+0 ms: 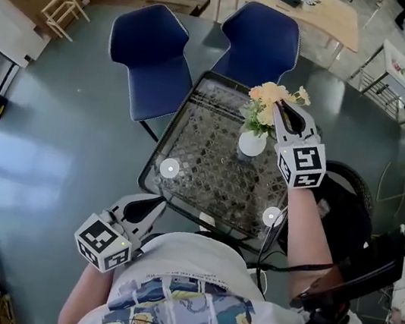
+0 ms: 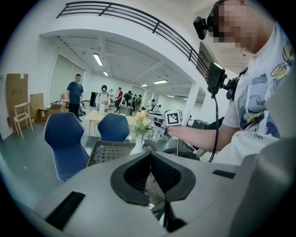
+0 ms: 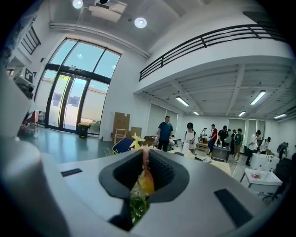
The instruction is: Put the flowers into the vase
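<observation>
The right claw (image 1: 280,109) is clenched on the flowers (image 1: 268,94), just above the white vase (image 1: 251,144) on the table (image 1: 202,161). Two blue chairs (image 1: 148,54) crowd the table's far edge. The left claw (image 1: 153,208), closed and empty, hangs at its near corner.

Lighting: bright, even, indoor. Sources: ceiling strip lights (image 2: 97,59), round ceiling lamps (image 3: 140,22), and daylight through tall glass doors (image 3: 69,88). Glare: two white lamp reflections on the worktop (image 1: 208,174); pale sheen across the grey floor (image 1: 53,132). Shadows: soft and weak. Distortion — strong fisheye bending in all views, with dark rounded corners in both gripper views. Focus — flowers (image 3: 141,183) close to the lens are blurred, while the background is fairly sharp.
</observation>
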The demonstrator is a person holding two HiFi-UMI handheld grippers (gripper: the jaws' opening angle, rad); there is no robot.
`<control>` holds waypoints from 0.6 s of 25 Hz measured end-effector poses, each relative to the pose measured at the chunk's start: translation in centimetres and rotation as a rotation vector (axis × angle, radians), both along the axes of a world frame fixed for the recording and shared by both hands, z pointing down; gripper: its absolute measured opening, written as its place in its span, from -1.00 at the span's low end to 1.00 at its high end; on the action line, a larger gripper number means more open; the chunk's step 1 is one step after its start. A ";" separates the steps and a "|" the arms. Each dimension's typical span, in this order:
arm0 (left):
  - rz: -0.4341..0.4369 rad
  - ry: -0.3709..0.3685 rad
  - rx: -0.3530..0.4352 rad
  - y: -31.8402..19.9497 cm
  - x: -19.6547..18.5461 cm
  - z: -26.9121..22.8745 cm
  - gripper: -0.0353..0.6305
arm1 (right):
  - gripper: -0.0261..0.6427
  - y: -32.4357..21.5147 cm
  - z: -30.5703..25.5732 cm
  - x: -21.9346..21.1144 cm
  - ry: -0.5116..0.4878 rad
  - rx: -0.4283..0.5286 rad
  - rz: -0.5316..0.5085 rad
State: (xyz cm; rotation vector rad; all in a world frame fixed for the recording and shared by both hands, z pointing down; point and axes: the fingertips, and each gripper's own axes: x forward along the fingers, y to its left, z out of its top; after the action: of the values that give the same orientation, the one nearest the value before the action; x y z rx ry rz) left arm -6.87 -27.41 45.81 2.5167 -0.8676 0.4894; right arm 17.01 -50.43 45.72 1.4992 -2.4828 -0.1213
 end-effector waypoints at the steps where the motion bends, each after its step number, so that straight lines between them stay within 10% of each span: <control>1: 0.005 -0.001 -0.001 0.0 0.0 0.1 -0.87 | -0.80 0.3 1.0 -0.3 0.010 -0.010 -0.003; 15: 0.134 0.024 0.020 2.0 0.5 -1.4 -0.87 | -0.63 5.5 3.7 -0.8 0.038 -0.115 0.020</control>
State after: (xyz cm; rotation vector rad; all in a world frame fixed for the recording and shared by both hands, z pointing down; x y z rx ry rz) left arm -6.42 -25.42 44.39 2.6057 -0.7012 0.4943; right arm 16.19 -44.89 49.46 1.4608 -2.4015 -0.0037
